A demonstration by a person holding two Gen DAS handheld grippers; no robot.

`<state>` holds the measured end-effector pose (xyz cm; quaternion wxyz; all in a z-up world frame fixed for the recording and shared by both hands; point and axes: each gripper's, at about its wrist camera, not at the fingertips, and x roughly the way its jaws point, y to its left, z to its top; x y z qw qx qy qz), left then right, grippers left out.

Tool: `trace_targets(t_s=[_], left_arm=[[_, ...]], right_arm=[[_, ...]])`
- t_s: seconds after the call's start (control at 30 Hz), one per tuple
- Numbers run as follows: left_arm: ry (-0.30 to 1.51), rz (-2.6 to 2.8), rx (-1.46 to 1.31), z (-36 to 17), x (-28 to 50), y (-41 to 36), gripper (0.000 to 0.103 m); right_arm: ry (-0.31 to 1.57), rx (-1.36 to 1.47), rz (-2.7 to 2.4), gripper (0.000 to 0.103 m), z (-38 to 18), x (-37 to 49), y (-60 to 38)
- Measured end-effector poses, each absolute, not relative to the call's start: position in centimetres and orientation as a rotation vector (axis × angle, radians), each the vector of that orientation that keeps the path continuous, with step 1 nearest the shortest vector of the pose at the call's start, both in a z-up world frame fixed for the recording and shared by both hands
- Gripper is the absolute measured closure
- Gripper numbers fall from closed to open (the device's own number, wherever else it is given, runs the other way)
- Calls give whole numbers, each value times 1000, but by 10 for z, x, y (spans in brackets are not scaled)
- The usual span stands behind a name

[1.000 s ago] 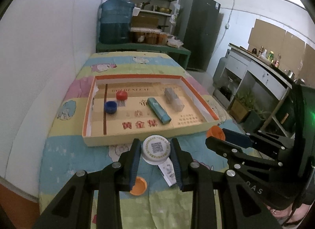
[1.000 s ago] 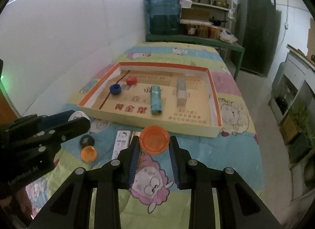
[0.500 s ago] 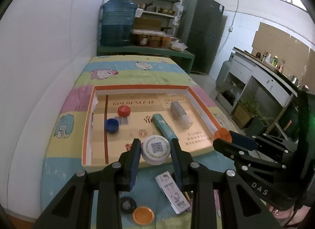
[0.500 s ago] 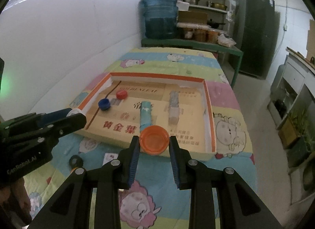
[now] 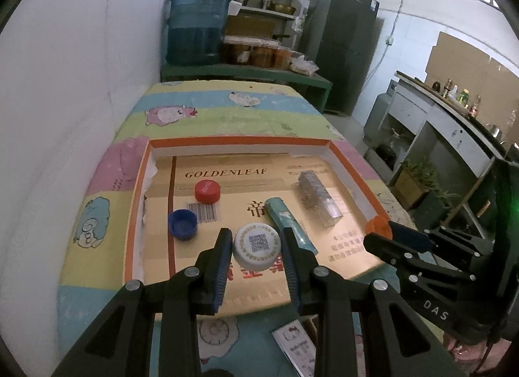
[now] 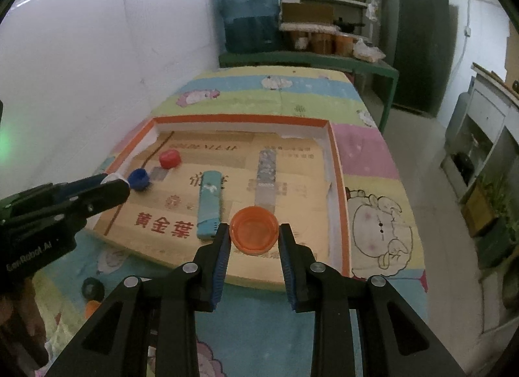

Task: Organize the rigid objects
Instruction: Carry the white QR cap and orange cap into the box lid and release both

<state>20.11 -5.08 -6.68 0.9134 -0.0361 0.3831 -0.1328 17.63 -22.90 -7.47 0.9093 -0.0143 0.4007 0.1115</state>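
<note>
My left gripper point(image 5: 257, 249) is shut on a white cap with a QR code point(image 5: 257, 245) and holds it over the near part of the orange-rimmed cardboard tray point(image 5: 240, 141). My right gripper point(image 6: 254, 236) is shut on an orange cap point(image 6: 254, 229) over the tray's point(image 6: 337, 163) near right part; it also shows in the left wrist view point(image 5: 376, 226). In the tray lie a red cap point(image 5: 207, 191), a blue cap point(image 5: 182, 224), a teal lighter point(image 5: 290, 226) and a clear lighter point(image 5: 319, 198).
The tray sits on a cartoon-print cloth point(image 5: 207, 111) on a table beside a white wall. On the cloth near the front lie a black cap point(image 6: 92, 287), an orange cap point(image 6: 92, 307) and a small white box point(image 5: 296, 344). A water jug point(image 5: 198, 25) stands behind.
Both grippers have moved forward with their caps, from over the cloth in front of the tray to over the tray's near part.
</note>
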Motion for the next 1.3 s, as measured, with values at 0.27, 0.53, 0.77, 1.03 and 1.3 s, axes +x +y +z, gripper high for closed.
trace_targets(t_s=[0.27, 0.53, 0.77, 1.03, 1.3], left_arm=[[825, -255, -67, -81, 220, -52, 72], [874, -246, -57, -98, 235, -54, 72], [897, -236, -54, -107, 243, -53, 72], [922, -251, -67, -117, 250, -52, 72], [927, -267, -97, -120, 253, -48, 72]], right_arm=[[858, -24, 228, 73, -90, 192, -233], [882, -17, 228, 73, -101, 203, -235], [898, -14, 231, 73, -106, 211, -235], [918, -21, 228, 73, -113, 216, -233], [935, -28, 220, 72, -118, 218, -232]])
